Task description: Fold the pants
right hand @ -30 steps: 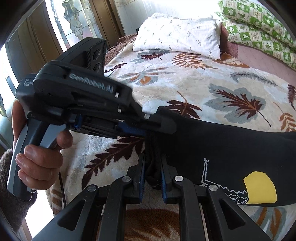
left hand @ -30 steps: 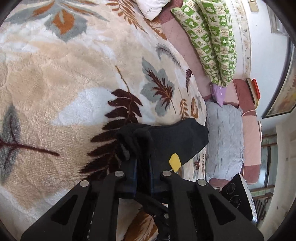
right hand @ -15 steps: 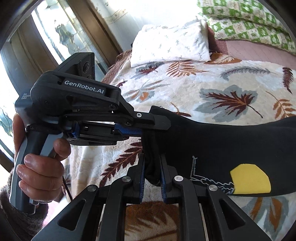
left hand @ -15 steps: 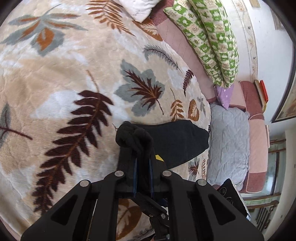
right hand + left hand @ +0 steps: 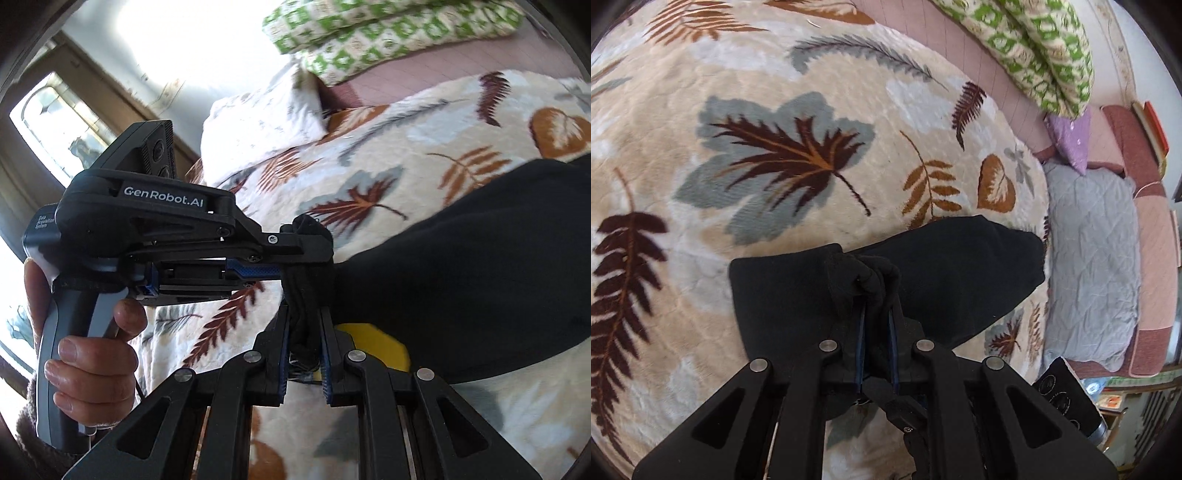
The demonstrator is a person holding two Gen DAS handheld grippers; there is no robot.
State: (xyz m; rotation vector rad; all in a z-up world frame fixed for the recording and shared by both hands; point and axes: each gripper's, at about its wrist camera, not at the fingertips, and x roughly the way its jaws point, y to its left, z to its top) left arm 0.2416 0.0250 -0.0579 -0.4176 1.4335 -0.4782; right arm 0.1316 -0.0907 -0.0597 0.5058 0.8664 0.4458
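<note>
The black pants [image 5: 960, 280] lie partly folded on a leaf-patterned blanket [image 5: 775, 110]; they also show in the right wrist view [image 5: 480, 280]. My left gripper [image 5: 877, 314] is shut on a bunched edge of the pants. My right gripper [image 5: 303, 328] is shut on the same bunched edge, right next to the left gripper [image 5: 295, 243], which shows there held by a hand. A yellow patch [image 5: 373, 341] on the pants shows beside my right fingers.
Green-and-white patterned pillows [image 5: 1034, 44] lie along the far side of the bed, a white pillow [image 5: 258, 122] at its head. A grey quilted cushion [image 5: 1089, 258] and a purple pillow [image 5: 1071, 136] lie on a pink bench beyond the bed edge.
Both grippers carried the bunched edge across the bed over the rest of the pants. More of the black cloth now lies doubled under them. Both stayed shut.
</note>
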